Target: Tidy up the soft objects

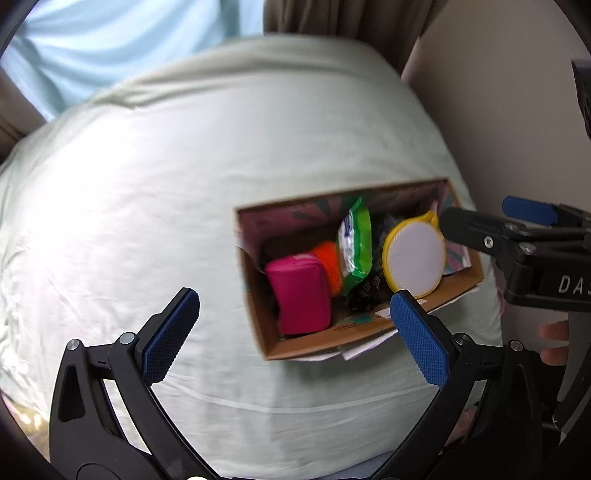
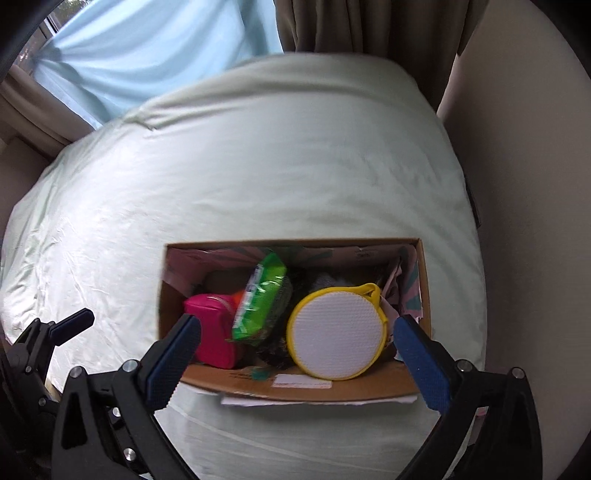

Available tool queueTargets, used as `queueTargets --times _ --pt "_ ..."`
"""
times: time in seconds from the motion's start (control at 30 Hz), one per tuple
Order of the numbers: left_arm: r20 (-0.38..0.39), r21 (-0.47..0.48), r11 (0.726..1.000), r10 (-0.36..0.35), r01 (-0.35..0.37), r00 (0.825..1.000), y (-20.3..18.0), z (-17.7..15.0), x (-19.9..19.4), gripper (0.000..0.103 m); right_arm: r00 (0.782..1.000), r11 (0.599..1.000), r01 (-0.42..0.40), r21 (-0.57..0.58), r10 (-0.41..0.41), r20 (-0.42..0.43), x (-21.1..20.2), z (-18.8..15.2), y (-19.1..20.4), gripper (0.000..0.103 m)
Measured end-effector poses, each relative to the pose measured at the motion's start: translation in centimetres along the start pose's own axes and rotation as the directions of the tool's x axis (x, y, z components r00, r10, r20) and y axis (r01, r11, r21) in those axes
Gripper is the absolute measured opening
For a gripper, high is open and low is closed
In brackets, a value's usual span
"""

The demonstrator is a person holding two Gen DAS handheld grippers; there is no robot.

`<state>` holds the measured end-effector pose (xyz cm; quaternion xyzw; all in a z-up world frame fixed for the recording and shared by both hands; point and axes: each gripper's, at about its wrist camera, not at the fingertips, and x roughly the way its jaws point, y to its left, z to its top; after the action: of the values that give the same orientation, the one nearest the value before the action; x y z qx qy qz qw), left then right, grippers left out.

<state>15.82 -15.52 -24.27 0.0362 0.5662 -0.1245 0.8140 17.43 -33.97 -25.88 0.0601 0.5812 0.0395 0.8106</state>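
A cardboard box (image 1: pixel 332 343) (image 2: pixel 369 391) lies on the pale green bed sheet. Inside it sit a pink pouch (image 1: pixel 299 295) (image 2: pixel 212 332), an orange fuzzy thing (image 1: pixel 327 262), a green wrapped packet (image 1: pixel 354 243) (image 2: pixel 262 302), a dark item under them, and a round yellow-rimmed white pad (image 1: pixel 413 258) (image 2: pixel 336 332). My left gripper (image 1: pixel 295 332) hangs open above the box's near left corner, nothing between its fingers. My right gripper (image 2: pixel 295 347) is open above the box, holding nothing; its fingers (image 1: pixel 465 225) reach in from the right in the left wrist view.
The bed sheet (image 1: pixel 147 184) (image 2: pixel 258 166) spreads far and left of the box. A light blue curtain (image 2: pixel 147 48) and brown drapes (image 2: pixel 369 26) hang behind. A beige wall (image 2: pixel 535 184) borders the right side. White paper (image 2: pixel 317 400) pokes out under the box's near edge.
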Motion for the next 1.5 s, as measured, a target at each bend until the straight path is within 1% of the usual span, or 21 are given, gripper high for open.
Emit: queueTargets --times 0.07,0.17,0.27,0.37,0.47,0.57,0.6,0.7,0.83,0.9,0.97,1.03,1.07,1.13,1.2,1.3,1.37,1.5 --pt "0.043 0.003 1.0 0.012 -0.012 0.999 1.2 0.1 -2.6 0.103 0.999 1.0 -0.003 0.004 0.003 0.046 -2.3 -0.4 1.7 0.103" --pt "0.114 -0.008 0.999 0.033 -0.032 0.993 3.9 -0.1 -7.1 0.103 0.994 1.0 -0.028 0.007 0.027 0.109 -6.0 -0.8 4.4 0.103" --pt "0.183 -0.036 0.998 0.063 -0.058 0.981 7.3 -0.4 -11.8 0.103 0.982 0.999 -0.033 -0.006 0.033 0.185 -9.6 -1.4 7.5 0.103" --pt "0.249 -0.066 0.995 0.095 -0.081 0.964 10.7 -1.2 -16.4 0.103 0.964 0.999 -0.036 -0.024 0.041 0.263 -13.1 -2.2 10.6 0.103" --pt "0.328 -0.104 0.989 0.136 -0.107 0.935 13.7 -2.1 -20.7 0.103 0.941 0.999 -0.045 -0.03 0.053 0.334 -16.4 -2.9 13.3 0.103" --pt "0.409 -0.138 0.982 0.177 -0.131 0.895 15.8 -3.2 -24.7 0.103 0.913 0.999 -0.042 -0.031 0.051 0.404 -19.3 -3.8 15.3 0.103" --pt "0.434 -0.152 0.98 0.185 -0.131 0.882 16.5 -3.6 -25.9 0.103 0.902 0.999 -0.038 -0.035 0.049 0.428 -20.3 -4.2 16.0 0.103" --pt "0.491 -0.185 0.977 0.187 -0.108 0.851 17.6 -4.6 -28.6 0.103 0.874 0.999 -0.017 -0.05 0.04 0.485 -22.5 -4.9 17.1 0.103" --pt "0.551 -0.192 0.974 0.21 -0.122 0.808 17.7 -5.7 -30.7 0.103 0.83 0.997 0.024 -0.067 0.017 0.558 -24.6 -5.9 18.4 0.103" --pt "0.577 -0.183 0.974 0.216 -0.134 0.788 17.3 -6.3 -31.2 0.103 0.814 0.997 0.03 -0.07 0.016 0.581 -25.2 -6.2 18.7 0.103" --pt "0.592 -0.178 0.973 0.223 -0.144 0.775 17.1 -6.8 -31.3 0.103 0.798 0.997 0.033 -0.07 0.016 0.602 -25.6 -6.5 19.0 0.103" --pt "0.601 -0.182 0.974 0.216 -0.131 0.77 17.0 -7.4 -31.4 0.103 0.785 0.996 0.046 -0.072 0.008 0.619 -25.7 -6.9 19.3 0.103" --pt "0.61 -0.186 0.975 0.213 -0.123 0.763 17.1 -7.6 -31.5 0.103 0.781 0.996 0.049 -0.071 0.006 0.624 -25.7 -7.0 19.5 0.103" --pt "0.623 -0.182 0.975 0.214 -0.126 0.753 16.8 -8.1 -31.7 0.103 0.774 0.996 0.054 -0.066 0.0 0.633 -25.6 -7.4 19.7 0.103" --pt "0.631 -0.18 0.975 0.217 -0.131 0.745 16.7 -8.3 -31.7 0.103 0.765 0.995 0.078 -0.062 -0.019 0.644 -25.4 -7.8 19.9 0.103" --pt "0.644 -0.186 0.975 0.215 -0.122 0.735 16.9 -8.7 -32.0 0.103 0.759 0.995 0.08 -0.063 -0.02 0.651 -25.4 -8.2 20.3 0.103" --pt "0.649 -0.185 0.976 0.211 -0.118 0.73 17.0 -8.9 -32.0 0.103 0.753 0.995 0.083 -0.059 -0.024 0.657 -25.5 -8.4 20.3 0.103" --pt "0.653 -0.179 0.977 0.206 -0.116 0.729 16.9 -9.0 -31.9 0.103 0.742 0.995 0.088 -0.045 -0.036 0.669 -25.9 -8.7 20.1 0.103"
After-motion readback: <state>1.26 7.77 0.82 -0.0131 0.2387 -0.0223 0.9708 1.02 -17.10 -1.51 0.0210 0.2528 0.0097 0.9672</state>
